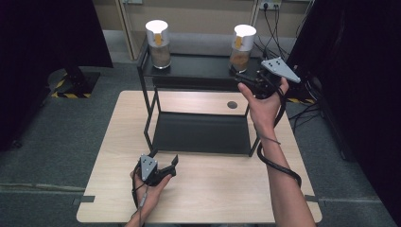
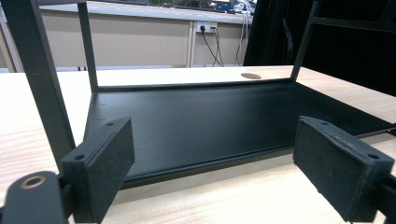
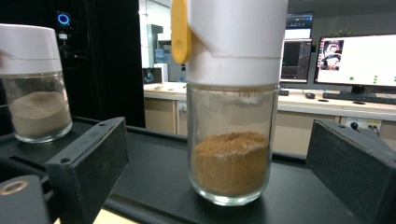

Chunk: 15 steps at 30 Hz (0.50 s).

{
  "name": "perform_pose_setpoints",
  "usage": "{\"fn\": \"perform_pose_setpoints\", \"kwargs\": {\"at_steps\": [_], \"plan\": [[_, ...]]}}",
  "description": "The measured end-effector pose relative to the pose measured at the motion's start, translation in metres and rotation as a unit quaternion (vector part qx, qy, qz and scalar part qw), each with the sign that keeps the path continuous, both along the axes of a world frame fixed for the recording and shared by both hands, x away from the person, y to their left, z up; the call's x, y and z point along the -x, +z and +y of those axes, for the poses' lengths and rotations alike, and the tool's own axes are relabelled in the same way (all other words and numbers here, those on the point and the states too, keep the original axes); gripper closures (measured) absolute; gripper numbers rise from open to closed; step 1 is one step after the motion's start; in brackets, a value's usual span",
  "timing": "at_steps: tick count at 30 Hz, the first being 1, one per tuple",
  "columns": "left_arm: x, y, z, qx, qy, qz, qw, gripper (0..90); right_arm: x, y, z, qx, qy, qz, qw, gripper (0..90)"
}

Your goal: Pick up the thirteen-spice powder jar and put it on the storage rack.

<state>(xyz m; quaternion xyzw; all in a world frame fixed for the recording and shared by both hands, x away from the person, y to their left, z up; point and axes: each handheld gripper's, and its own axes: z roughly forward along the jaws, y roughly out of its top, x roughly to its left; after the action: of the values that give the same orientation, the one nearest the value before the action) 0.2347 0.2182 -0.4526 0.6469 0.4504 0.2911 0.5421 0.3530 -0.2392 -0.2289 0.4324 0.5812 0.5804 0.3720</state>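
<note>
Two glass jars with white lids and yellow tabs stand on the top of a black two-level shelf. The right jar holds orange-brown powder, the left jar a paler powder. My right gripper is held open at the right jar. In the right gripper view that jar stands between the spread jaws, with neither pad touching it. The other jar is off to the left. My left gripper rests open on the table, facing the shelf's lower tray, nothing between its pads.
The shelf stands at the back half of a light wooden table, which has a round cable hole behind the shelf. Thin black uprights frame the lower tray. Cables and sockets run along the far wall.
</note>
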Motion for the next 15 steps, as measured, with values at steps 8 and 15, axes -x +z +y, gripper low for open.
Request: {"fn": "perform_pose_setpoints", "kwargs": {"at_steps": [8,15], "plan": [[0.000,0.000,0.000,0.003,0.002,0.002,1.0000,12.2,0.011,-0.009,-0.004,0.000,0.009,-0.008,0.9999,6.1],[0.000,0.000,0.000,0.003,0.002,0.001,1.0000,12.2,0.020,-0.019,-0.007,0.004,0.016,-0.010,0.9998,6.1]]}}
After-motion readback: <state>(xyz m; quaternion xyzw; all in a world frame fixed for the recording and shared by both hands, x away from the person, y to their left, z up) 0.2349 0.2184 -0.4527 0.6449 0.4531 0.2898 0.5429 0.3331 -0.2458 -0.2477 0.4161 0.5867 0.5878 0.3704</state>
